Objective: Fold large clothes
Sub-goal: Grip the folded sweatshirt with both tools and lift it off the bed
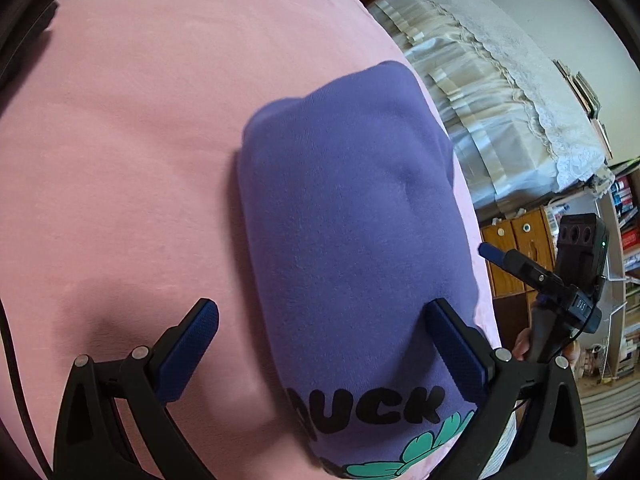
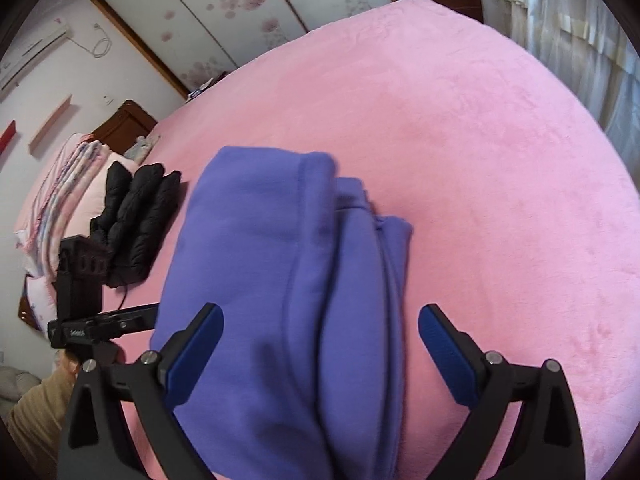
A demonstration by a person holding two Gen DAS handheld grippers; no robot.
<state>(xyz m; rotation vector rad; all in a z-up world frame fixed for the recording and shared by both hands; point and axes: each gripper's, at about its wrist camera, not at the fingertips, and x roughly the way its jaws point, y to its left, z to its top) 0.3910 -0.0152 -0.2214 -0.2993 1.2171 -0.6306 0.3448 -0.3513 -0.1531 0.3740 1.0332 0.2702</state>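
Note:
A purple sweatshirt (image 1: pixel 348 216) lies folded in a compact bundle on the pink bed cover (image 1: pixel 120 160); black letters "UCK" and a green print show at its near end. My left gripper (image 1: pixel 324 320) is open, its fingers wide apart just above the bundle's near end. In the right wrist view the same purple sweatshirt (image 2: pixel 288 280) shows several stacked folds. My right gripper (image 2: pixel 320 328) is open and hovers over its near end, holding nothing. The right gripper also shows in the left wrist view (image 1: pixel 560 280), and the left gripper in the right wrist view (image 2: pixel 92 320).
A folded black puffer jacket (image 2: pixel 136 216) lies left of the sweatshirt, beside pink striped bedding (image 2: pixel 68 196). Curtains (image 1: pixel 500 92) and a bookshelf (image 1: pixel 624 240) stand past the bed's edge. The pink bed cover (image 2: pixel 500 160) stretches far to the right.

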